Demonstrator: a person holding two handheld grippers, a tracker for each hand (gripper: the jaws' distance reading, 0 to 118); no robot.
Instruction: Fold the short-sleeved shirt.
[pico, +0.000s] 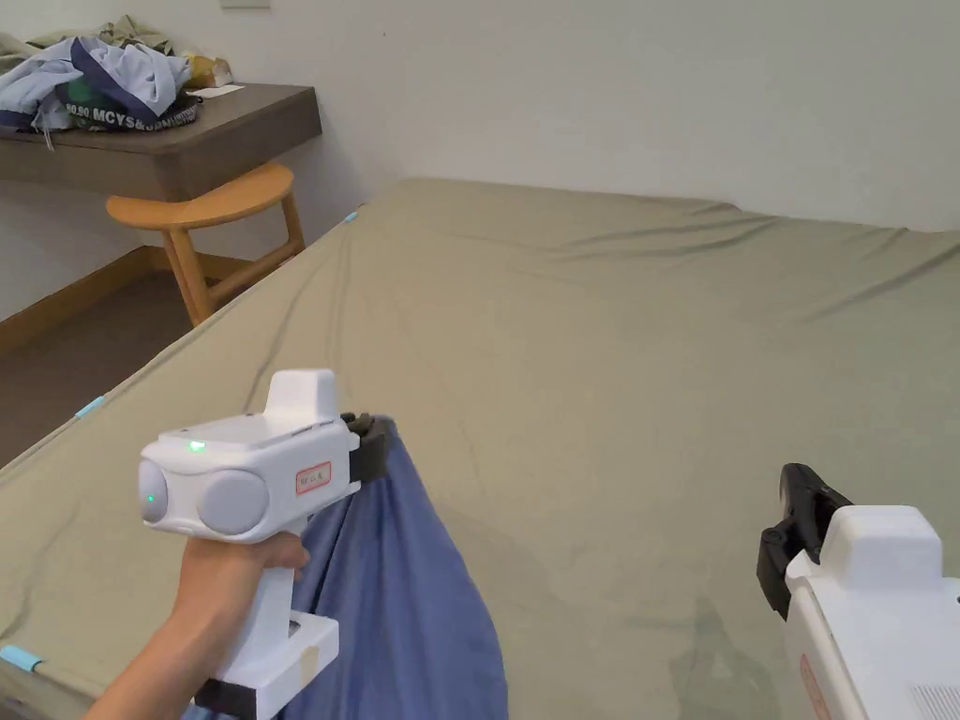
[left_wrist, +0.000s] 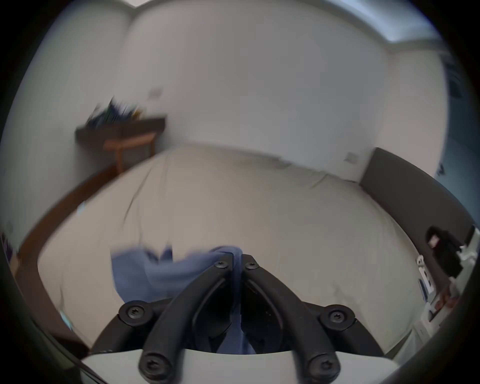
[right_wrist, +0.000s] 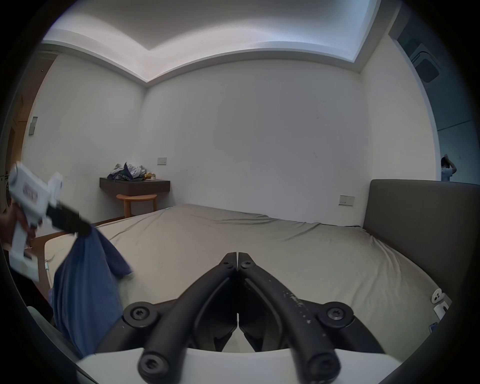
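Hanging from the left tongs (pico: 380, 441), the blue short-sleeved shirt (pico: 403, 600) droops in a loose bunch over the near left part of the bed (pico: 609, 356) — both jaws pinch a fold of its cloth, as the left gripper view confirms. A hand (pico: 234, 572) grips the white handle of that tool. The right tongs (right_wrist: 237, 256) are held at the near right above bare sheet, jaws closed together with nothing between them — well apart from the shirt. At the far left, a desk (pico: 187, 131) carries a heap of clothes (pico: 94, 80); a wooden stool (pico: 211, 211) sits under it. A grey headboard (right_wrist: 415, 213) borders the bed's right side.
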